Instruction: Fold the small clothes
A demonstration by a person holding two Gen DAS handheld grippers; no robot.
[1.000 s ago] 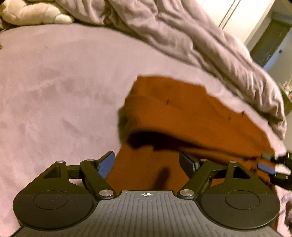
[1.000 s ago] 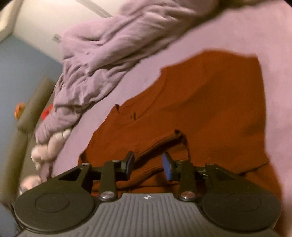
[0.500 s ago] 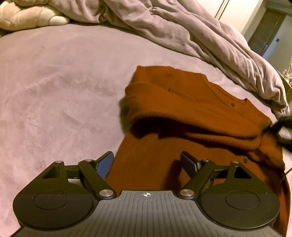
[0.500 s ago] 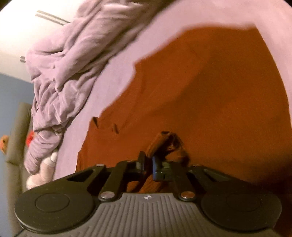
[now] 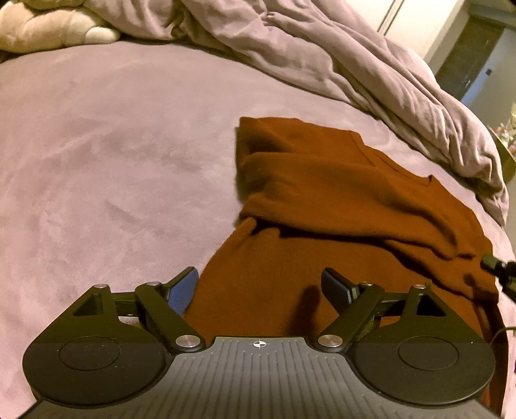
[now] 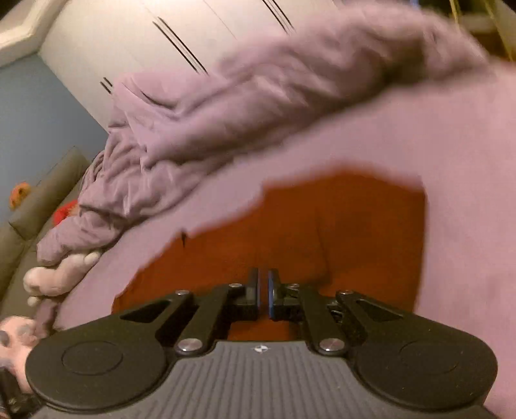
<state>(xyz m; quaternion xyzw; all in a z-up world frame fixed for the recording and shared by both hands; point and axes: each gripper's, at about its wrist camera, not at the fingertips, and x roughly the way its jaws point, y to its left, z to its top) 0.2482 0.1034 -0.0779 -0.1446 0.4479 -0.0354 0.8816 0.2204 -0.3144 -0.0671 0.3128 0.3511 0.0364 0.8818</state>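
At your left hand, item one: left gripper (image 5: pixel 259 274), jaws spread wide and just opening a little further; its blue-padded fingers (image 5: pixel 182 290) stand either side of the lower body of the sweater, which lies flat beneath them, unpinched. At your right hand, item two: right gripper (image 6: pixel 262 277), jaws pressed together with only a sliver between the pads; its own view is blurred and you cannot tell from it whether a fold of cloth is caught there. Seen from the left wrist view, its black tip sits at the sweater's right edge, just beside the end of the folded-over sleeve (image 5: pixel 338 206). Item three: rust-orange knit sweater (image 5: pixel 290 258), spread on the bed directly ahead of both grippers, one sleeve laid across the chest from the left shoulder toward the right side, the neckline facing the far side. Item four: mauve bedspread (image 5: pixel 113 161), smooth, bearing the sweater. Item five: crumpled mauve duvet (image 5: pixel 322 54), heaped along the far edge of the bed, well apart from the sweater. Item six: cream plush toy (image 5: pixel 48 25), lying beside the duvet at the far left corner. Item seven: white wardrobe doors (image 6: pixel 145 38), beyond the bed.
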